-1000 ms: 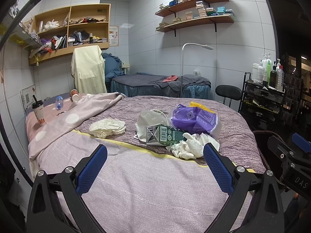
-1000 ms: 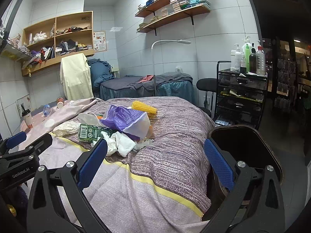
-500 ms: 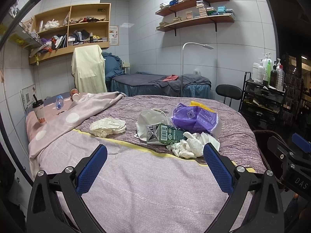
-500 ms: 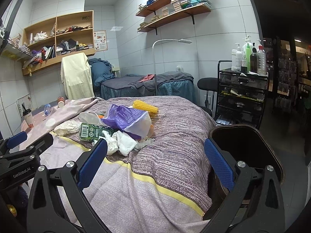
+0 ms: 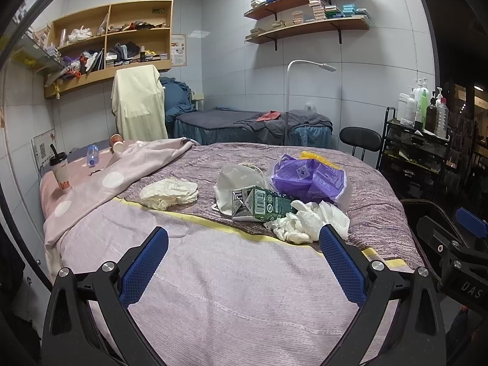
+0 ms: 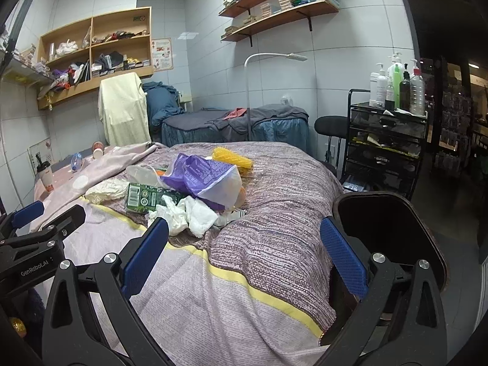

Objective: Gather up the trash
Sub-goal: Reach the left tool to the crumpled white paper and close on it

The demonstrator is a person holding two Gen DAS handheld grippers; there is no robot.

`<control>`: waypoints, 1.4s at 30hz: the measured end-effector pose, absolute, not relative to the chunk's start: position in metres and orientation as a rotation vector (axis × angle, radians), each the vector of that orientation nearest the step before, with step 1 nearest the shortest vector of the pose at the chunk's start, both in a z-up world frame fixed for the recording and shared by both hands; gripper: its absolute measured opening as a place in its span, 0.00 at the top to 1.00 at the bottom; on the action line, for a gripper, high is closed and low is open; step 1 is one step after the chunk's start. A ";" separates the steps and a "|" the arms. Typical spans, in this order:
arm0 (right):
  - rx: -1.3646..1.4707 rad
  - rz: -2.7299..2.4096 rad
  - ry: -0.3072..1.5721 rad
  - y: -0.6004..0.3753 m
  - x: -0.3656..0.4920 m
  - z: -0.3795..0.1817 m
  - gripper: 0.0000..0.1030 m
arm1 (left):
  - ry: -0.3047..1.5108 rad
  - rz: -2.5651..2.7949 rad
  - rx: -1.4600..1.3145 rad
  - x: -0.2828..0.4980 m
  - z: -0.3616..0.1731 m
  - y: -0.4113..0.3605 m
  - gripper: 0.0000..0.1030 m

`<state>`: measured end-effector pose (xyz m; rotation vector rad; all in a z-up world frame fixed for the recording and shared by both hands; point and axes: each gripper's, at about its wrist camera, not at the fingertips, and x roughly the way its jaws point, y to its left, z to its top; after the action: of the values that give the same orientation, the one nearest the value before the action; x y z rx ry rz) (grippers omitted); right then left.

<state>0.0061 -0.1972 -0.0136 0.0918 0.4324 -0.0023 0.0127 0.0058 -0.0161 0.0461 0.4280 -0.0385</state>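
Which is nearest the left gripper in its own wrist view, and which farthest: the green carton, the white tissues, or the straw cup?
1. White tissues, just beyond the left gripper's right finger.
2. Green carton, behind them, mid-bed.
3. Straw cup, far left corner.

White tiled walls (image 5: 231,45) all round. Wooden cubby shelf (image 5: 109,39) high on back wall, crammed with clutter. Two wooden wall shelves (image 5: 308,12) on right wall, stacked with small boxes. Cream cloth (image 5: 137,103) draped over something tall below cubby. Second massage bed (image 5: 253,125) in corner, grey-blue covers. White floor lamp (image 5: 289,97) beside it. Black stool (image 5: 360,137), then black trolley (image 6: 387,146) topped with pump bottles (image 6: 396,85). Dark doorway at far right.
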 end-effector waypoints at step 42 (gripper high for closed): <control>-0.146 0.443 0.875 -0.104 0.178 -0.058 0.85 | 0.831 -0.043 -0.122 0.236 -0.038 0.178 0.06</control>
<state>0.1779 -0.1045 -0.0580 -0.1462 0.8750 0.4432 0.2360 0.1776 -0.0379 -0.1223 0.8305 -0.0431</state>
